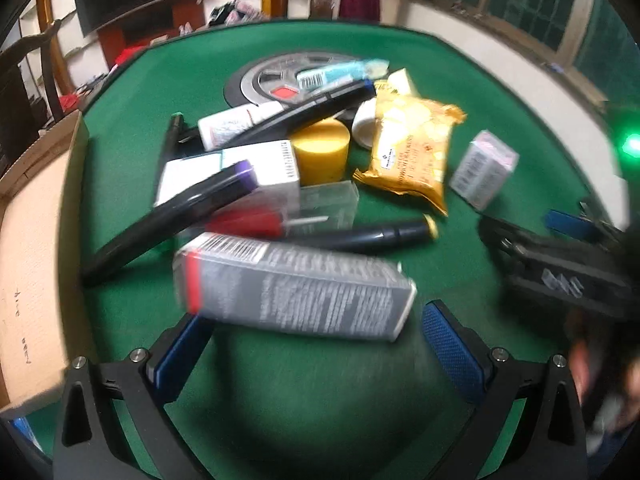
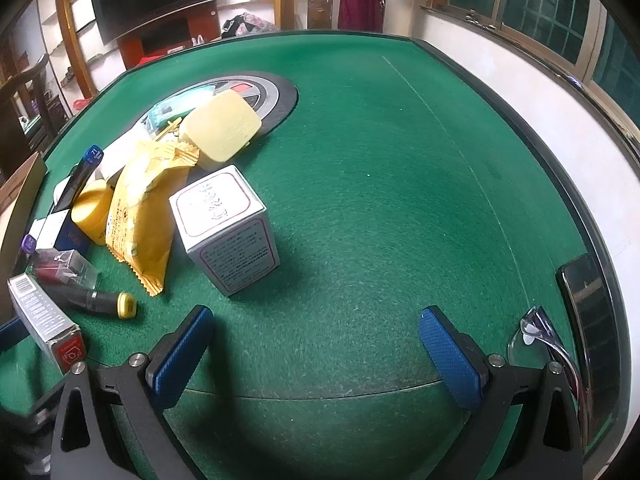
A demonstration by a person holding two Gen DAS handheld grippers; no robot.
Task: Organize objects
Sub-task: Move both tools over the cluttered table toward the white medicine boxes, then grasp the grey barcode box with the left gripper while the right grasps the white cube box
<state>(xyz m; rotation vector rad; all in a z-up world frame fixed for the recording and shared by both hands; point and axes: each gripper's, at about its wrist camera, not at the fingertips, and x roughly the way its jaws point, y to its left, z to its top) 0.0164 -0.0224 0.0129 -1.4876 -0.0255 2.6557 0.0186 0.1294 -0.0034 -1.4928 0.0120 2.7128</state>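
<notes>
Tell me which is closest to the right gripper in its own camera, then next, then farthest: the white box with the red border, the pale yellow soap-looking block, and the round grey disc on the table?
From the right gripper:
1. White box, just ahead, slightly left.
2. Pale yellow block, farther back, left.
3. Round grey disc, behind the block, farthest.

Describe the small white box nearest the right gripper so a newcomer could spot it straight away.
On the green felt table, look just right of the cluttered pile. The small white box stands beside the yellow snack packet. It alone stands apart, with red-bordered printed panels.
</notes>
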